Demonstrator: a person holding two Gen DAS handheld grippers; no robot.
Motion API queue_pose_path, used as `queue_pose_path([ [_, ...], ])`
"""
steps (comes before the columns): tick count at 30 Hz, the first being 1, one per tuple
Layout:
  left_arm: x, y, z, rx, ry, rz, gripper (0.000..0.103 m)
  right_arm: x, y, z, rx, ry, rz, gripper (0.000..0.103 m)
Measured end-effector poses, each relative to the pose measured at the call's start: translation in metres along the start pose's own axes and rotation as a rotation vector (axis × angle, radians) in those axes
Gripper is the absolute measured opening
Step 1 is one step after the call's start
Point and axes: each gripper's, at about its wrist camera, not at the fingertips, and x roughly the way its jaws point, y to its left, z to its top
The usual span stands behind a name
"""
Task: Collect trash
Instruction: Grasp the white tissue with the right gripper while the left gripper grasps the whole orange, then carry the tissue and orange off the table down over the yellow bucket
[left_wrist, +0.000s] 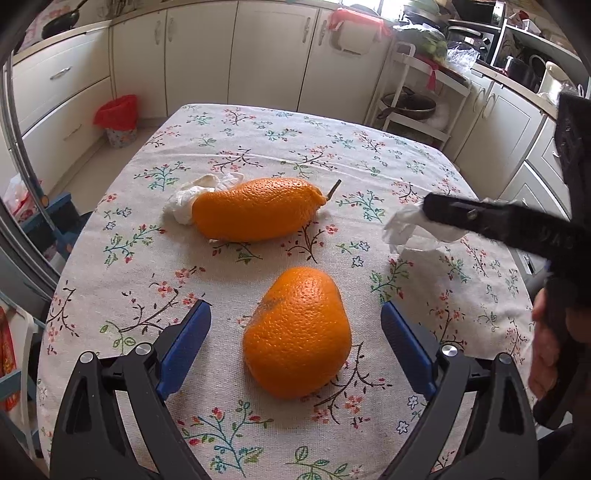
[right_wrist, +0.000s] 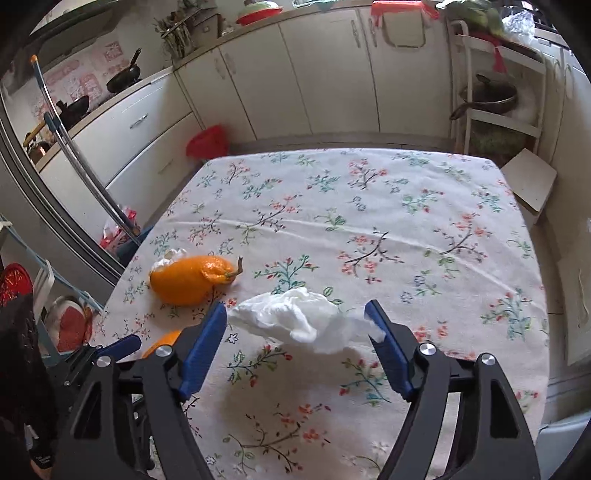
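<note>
- Left wrist view: the left gripper is spread wide above the floral-print tablecloth, jaws apart and holding nothing.
- A round orange peel dome with a dark smudge lies on the cloth between the two blue pads, touching neither.
- An elongated orange peel with a short brown stem lies farther back on the cloth. A crumpled white tissue wad sits just beside its left end, partly tucked behind it.
- The right gripper enters this view from the right edge as a black bar, with a second crumpled white tissue at its tip, raised off the cloth.
- Right wrist view: the right gripper's jaws stand wide apart. The second tissue hangs between them, snagged on the right blue fingertip and casting a shadow on the cloth below. It is not clamped; the left pad is just beside its edge.
- A red-lined waste bin with a patterned body stands on the floor beyond the table's far left corner, against the cream cabinets.
</note>
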Motion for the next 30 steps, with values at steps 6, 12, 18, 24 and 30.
queue_pose_path([
  [6,0.002,-0.006,-0.001,0.032,0.013,-0.043,0.059,0.021,0.002,-0.008,0.001,0.068,0.017,0.01],
  [12,0.001,-0.009,-0.004,0.06,0.033,-0.076,0.029,0.006,0.009,-0.007,-0.03,0.039,0.026,0.007],
  [18,-0.021,-0.007,-0.005,0.058,-0.008,-0.084,0.026,-0.015,0.013,-0.009,-0.01,0.008,0.033,0.007],
  [24,-0.056,-0.007,-0.01,0.07,-0.064,-0.083,0.025,-0.051,0.026,-0.023,0.004,-0.053,0.039,0.007],
  [30,-0.098,-0.008,-0.022,0.116,-0.135,-0.054,0.025,-0.095,0.034,-0.051,-0.003,-0.137,0.022,0.007],
])
